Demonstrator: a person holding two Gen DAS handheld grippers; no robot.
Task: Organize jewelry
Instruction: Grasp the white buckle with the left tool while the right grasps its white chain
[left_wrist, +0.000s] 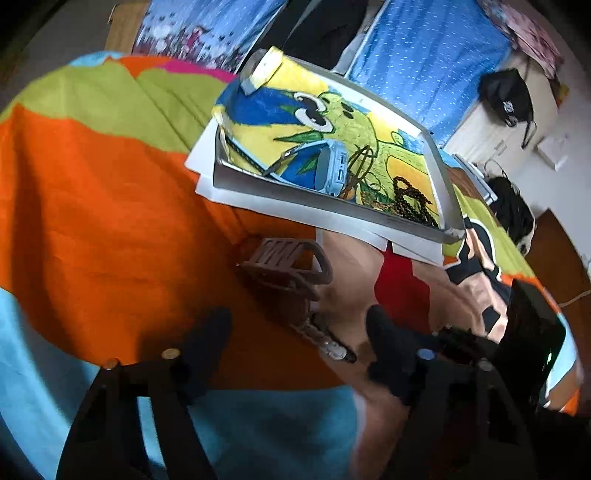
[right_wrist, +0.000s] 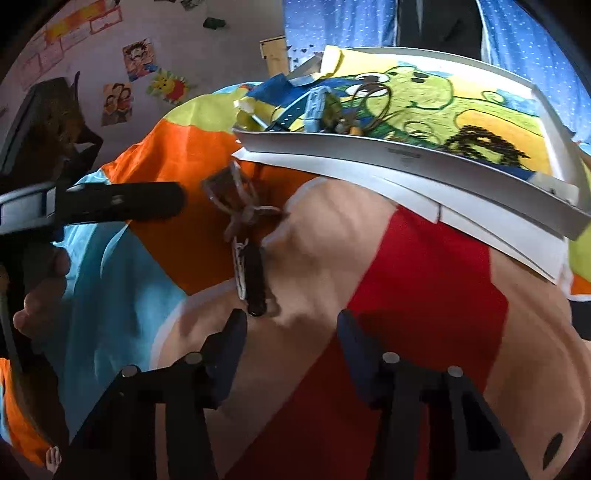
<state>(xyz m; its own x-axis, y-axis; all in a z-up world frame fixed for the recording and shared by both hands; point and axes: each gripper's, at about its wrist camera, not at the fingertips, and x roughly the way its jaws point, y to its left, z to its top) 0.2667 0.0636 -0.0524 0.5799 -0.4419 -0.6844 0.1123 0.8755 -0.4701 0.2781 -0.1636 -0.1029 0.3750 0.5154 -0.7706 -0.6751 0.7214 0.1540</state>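
Two grippers hover over the colourful bedsheet (left_wrist: 92, 229), both with jaws spread wide and holding nothing: left gripper (left_wrist: 299, 343), right gripper (right_wrist: 291, 343). A brown hair claw clip (left_wrist: 291, 266) lies on the orange patch with a black-and-silver clip (right_wrist: 251, 273) touching its near end; both sit just beyond and between the left gripper's fingertips, while the black clip's near end lies just beside the right gripper's left fingertip. Farther off, the grey tray (left_wrist: 295, 194) on white sheets holds a light-blue watch (left_wrist: 328, 166), thin cords (left_wrist: 364, 166) and a dark bead necklace (left_wrist: 410, 199) at its right end.
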